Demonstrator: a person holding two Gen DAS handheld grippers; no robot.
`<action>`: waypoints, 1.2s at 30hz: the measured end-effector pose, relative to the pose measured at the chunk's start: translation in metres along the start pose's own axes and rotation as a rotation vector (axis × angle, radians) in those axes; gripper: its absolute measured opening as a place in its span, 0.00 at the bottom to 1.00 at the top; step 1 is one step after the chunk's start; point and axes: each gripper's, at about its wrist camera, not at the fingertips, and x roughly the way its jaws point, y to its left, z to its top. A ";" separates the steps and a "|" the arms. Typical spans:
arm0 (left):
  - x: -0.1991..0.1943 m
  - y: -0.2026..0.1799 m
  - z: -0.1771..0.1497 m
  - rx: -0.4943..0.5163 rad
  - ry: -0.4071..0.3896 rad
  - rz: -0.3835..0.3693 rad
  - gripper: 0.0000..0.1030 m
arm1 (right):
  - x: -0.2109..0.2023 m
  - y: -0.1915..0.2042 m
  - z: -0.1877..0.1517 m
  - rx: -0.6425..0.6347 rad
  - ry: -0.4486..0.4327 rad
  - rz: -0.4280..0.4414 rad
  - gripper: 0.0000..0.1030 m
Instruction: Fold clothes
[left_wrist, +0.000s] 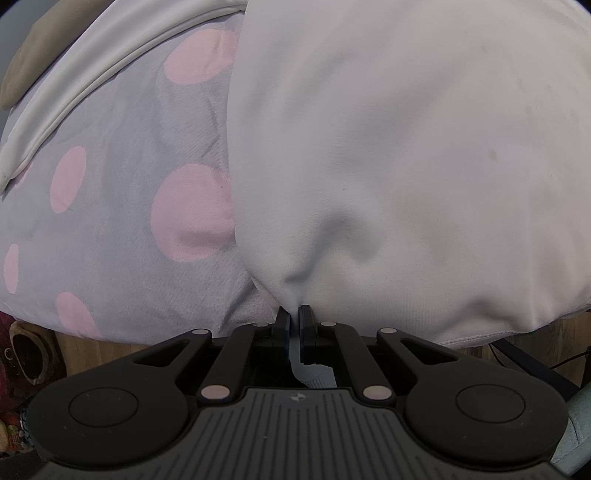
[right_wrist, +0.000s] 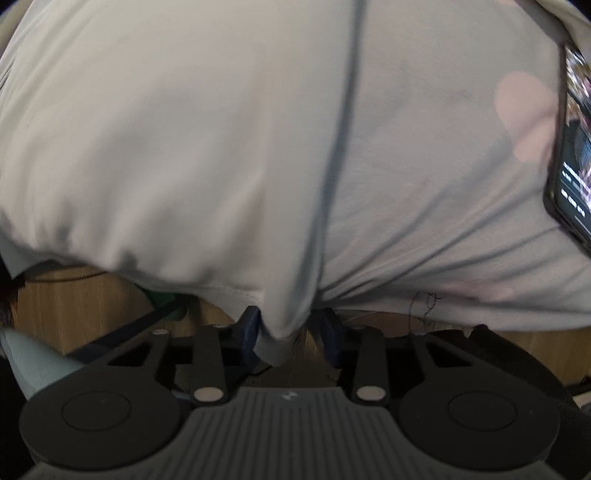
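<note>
My left gripper (left_wrist: 294, 314) pinches the white garment (left_wrist: 406, 166) on the polka-dot blanket (left_wrist: 122, 192), my right gripper (right_wrist: 291, 325) stands parted around its corner, so I'd release cleanly without dragging the fold.

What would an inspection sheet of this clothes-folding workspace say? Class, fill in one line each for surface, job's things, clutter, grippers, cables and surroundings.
Surface: grey plush blanket with pink dots, covering the work area.
Job's things: pale grey-white cotton garment spread over the blanket, its near edge hanging over.
Clutter: black smartphone with lit screen lying at the garment's right side.
Grippers: left hand-held gripper shut on the garment's edge; right hand-held gripper open, a garment fold between its fingers.
Cables: thin dark cable on the floor.
Surroundings: light wooden floor below.
</note>
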 end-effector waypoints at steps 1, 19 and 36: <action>0.000 0.000 0.000 0.000 0.000 0.000 0.02 | 0.002 -0.001 0.000 0.005 0.002 0.008 0.20; -0.072 0.054 -0.013 0.025 -0.025 -0.241 0.00 | -0.097 -0.026 -0.003 -0.153 0.056 0.121 0.12; -0.032 0.068 0.015 0.007 0.043 -0.190 0.07 | -0.103 -0.026 0.022 -0.187 -0.088 -0.032 0.45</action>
